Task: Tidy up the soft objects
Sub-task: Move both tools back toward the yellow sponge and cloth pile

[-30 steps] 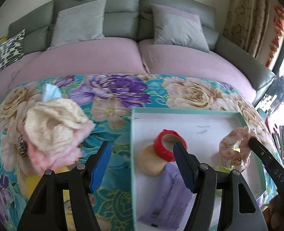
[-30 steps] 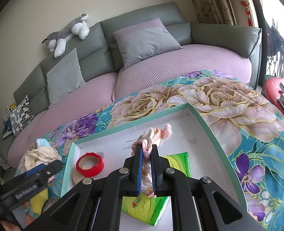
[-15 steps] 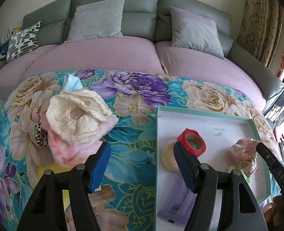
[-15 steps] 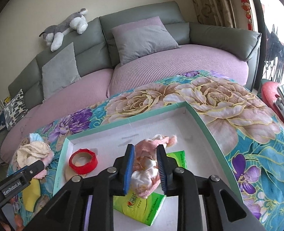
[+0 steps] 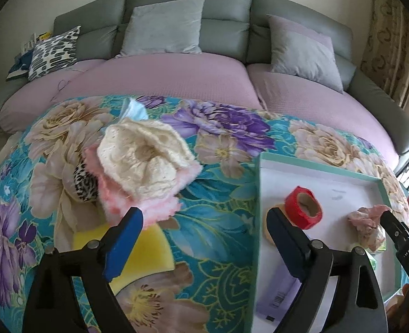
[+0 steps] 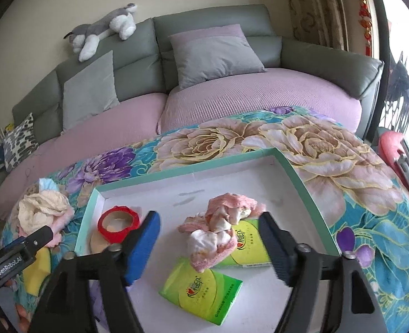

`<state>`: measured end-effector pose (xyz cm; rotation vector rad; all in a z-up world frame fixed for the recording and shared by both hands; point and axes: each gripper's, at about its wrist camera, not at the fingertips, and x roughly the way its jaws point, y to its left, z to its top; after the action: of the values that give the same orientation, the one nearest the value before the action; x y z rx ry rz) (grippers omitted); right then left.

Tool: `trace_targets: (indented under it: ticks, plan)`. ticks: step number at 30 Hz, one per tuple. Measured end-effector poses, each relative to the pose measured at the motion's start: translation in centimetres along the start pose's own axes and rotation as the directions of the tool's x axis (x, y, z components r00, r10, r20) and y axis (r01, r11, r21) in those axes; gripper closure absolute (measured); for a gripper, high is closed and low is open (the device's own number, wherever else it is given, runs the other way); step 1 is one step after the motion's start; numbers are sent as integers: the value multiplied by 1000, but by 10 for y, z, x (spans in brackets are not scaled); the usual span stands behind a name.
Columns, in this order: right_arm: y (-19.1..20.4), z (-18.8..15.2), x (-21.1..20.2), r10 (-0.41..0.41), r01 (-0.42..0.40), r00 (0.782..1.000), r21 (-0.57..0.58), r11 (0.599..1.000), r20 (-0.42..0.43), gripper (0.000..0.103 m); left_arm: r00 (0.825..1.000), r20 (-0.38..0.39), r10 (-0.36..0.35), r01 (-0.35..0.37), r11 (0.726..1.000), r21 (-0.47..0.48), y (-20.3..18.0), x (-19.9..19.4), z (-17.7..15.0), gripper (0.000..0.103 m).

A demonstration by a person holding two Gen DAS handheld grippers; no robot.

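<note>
Right wrist view shows the right gripper [image 6: 210, 242] with its jaws spread wide, having just been opening, and the pink crumpled cloth [image 6: 218, 230] lying loose between them inside the green-rimmed tray [image 6: 310, 191], draped over the far one of two green tissue packs [image 6: 201, 297]; neither pad presses on it, so I judge the drop into the tray to be done. At the tray's left end sit a red tape roll [image 6: 117, 223] and a tan disc [image 6: 98, 242] beneath it. Left wrist view has the left gripper [image 5: 204, 238] also wide, its jaws having just been opening too, with nothing between them but the floral blanket [image 5: 218, 222]. Just beyond its left finger lies the pile still outside the tray: a cream lacy cloth [image 5: 140, 158] bundled on a pink fluffy cloth [image 5: 160, 208], a leopard-print piece [image 5: 85, 183] tucked at its left, a pale blue item [image 5: 136, 111] on the far side, and a yellow sponge-like piece [image 5: 146, 252] nearer. The step in hand looks like the change-over from one placed item to the next pickup. That next move calls for the left gripper to swing left and forward over the pile, straddle one bundle with both fingers and close on a thick fold, since such limp fabric may slip or drag its neighbours along.
</note>
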<state>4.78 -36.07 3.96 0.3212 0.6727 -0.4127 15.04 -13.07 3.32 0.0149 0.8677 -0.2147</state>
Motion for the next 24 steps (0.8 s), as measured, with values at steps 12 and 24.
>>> trace_targets:
  ticks: [12, 24]
  plan:
    - [10, -2, -1, -1, 3, 1000, -47, 999, 28, 0, 999, 2, 45, -45, 998, -42, 16, 0, -5, 10]
    - [17, 0, -8, 22, -19, 998, -59, 998, 51, 0, 997, 25, 77, -75, 994, -78, 35, -11, 0, 10]
